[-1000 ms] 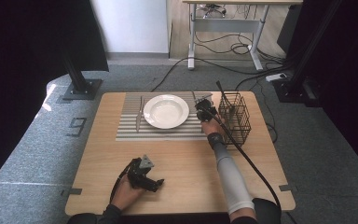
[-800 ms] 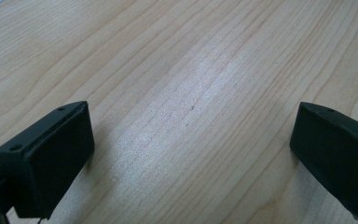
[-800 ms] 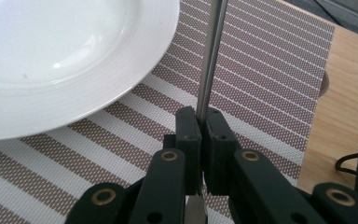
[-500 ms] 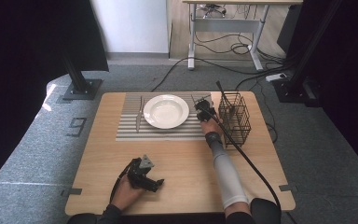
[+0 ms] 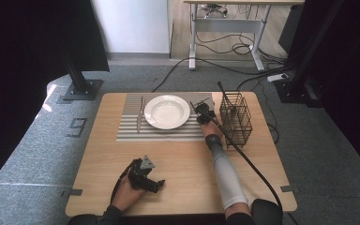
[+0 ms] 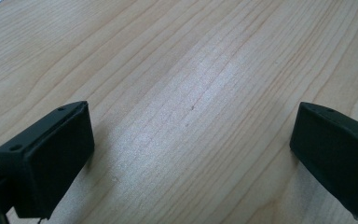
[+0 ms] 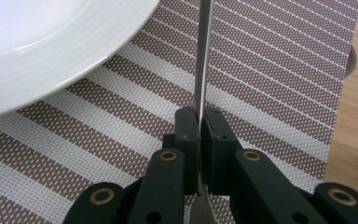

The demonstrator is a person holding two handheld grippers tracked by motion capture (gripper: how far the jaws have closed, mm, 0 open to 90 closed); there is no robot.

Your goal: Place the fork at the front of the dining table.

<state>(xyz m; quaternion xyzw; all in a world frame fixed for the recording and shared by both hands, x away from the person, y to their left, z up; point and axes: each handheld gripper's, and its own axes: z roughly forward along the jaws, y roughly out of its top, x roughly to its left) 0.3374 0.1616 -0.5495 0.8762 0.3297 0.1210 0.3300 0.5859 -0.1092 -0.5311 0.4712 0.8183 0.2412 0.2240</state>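
My right gripper [image 5: 202,114] [image 7: 199,123] is shut on a thin metal utensil [image 7: 204,56], seen edge-on, whose shaft runs forward over the striped placemat [image 7: 270,70] [image 5: 131,133]. It hovers just right of the white plate [image 5: 167,111] [image 7: 51,46], between the plate and the black wire basket [image 5: 236,117]. I cannot tell which kind of utensil it is. My left gripper [image 5: 153,182] [image 6: 191,154] rests low over the bare wooden table [image 5: 183,173] near the front edge. It is open, its jaws wide apart with nothing between them.
A knife [image 5: 140,115] lies on the placemat left of the plate. A black cable [image 5: 248,164] trails from the right gripper across the table's right side. Metal stands and desk legs stand on the floor beyond the table.
The right gripper has shifted slightly beside the plate, still holding the utensil. The left gripper has not moved.
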